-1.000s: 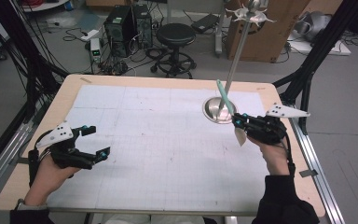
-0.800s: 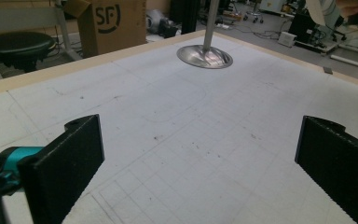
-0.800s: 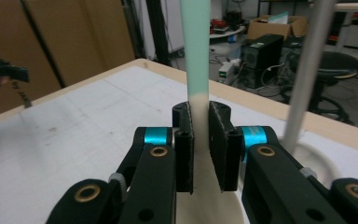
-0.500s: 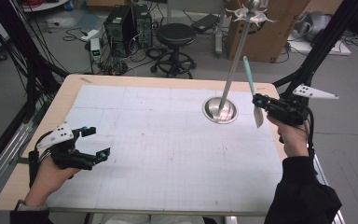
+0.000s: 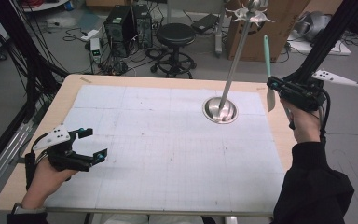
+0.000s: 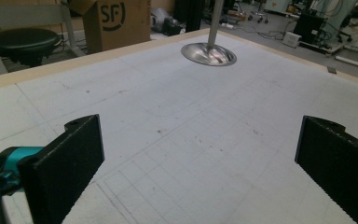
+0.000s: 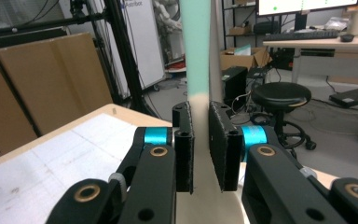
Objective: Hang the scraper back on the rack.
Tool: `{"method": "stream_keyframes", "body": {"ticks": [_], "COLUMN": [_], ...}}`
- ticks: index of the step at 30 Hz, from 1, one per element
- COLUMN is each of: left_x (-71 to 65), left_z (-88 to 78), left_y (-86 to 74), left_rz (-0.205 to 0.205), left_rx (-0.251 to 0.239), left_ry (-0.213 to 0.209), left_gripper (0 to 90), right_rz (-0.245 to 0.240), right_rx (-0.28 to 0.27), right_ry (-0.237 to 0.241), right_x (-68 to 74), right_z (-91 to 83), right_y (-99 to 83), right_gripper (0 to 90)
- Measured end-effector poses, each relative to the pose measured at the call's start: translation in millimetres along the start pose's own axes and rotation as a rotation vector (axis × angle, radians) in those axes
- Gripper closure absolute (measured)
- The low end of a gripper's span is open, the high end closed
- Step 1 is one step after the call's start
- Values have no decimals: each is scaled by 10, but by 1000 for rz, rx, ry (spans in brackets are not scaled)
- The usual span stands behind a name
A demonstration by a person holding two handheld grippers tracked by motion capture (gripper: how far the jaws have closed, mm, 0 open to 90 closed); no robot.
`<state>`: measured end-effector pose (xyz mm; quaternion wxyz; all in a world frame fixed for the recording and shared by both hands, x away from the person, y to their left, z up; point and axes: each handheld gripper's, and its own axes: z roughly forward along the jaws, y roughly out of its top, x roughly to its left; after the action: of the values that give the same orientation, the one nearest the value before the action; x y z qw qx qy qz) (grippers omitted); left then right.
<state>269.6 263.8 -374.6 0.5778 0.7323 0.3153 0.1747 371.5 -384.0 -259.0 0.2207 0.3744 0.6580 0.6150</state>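
Jaws of the right gripper [image 5: 274, 91] are clamped on a slim spatula with a mint-green handle and a cream-white blade [image 5: 267, 70], at the right edge of the high view, off the table's right side. The spatula stands nearly upright there: its green handle points up toward the top of the frame and its pale blade hangs below the jaws. In the right gripper view the same spatula [image 7: 197, 51] rises through the middle of the frame, the two black pads pressing it from either side just where the green turns to cream, and the right gripper [image 7: 200, 140] fills the lower half of that frame.

Left of the spatula in the high view, a polished metal stand with a round dished base and a tall thin pole [image 5: 220, 110] sits on the upper right part of the white gridded mat [image 5: 158, 140] that covers the light wooden table [image 5: 70, 88]. The pole leans up to a cluster of metal hooks at the top edge. Spatula and stand are near each other but apart.

At the lower left of the high view the left gripper [image 5: 91, 144] rests low over the mat, released, its jaws wide apart with nothing between them. The left gripper view shows those jaws at the bottom corners with bare mat between, and the stand's base [image 6: 209, 53] at the top centre.
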Motion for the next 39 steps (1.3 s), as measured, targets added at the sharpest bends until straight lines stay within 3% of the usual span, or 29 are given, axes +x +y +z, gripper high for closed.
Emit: {"method": "stream_keyframes", "body": {"ticks": [10, 20, 39], "left_x": [11, 14, 30], "left_z": [-71, -134, -180], "left_y": [-39, -69, -101], "left_rz": [-3, -12, -14], "left_rx": [7, 8, 13], "left_ry": [18, 36, 50], "left_gripper": [17, 17, 17], "right_rz": [23, 12, 26], "right_rx": [-48, -63, -52], "right_ry": [-22, -55, -64], "right_x": [-102, -145, -205], "right_z": [6, 30, 134], "right_y": [115, 251, 227], "right_gripper": [807, 807, 807]}}
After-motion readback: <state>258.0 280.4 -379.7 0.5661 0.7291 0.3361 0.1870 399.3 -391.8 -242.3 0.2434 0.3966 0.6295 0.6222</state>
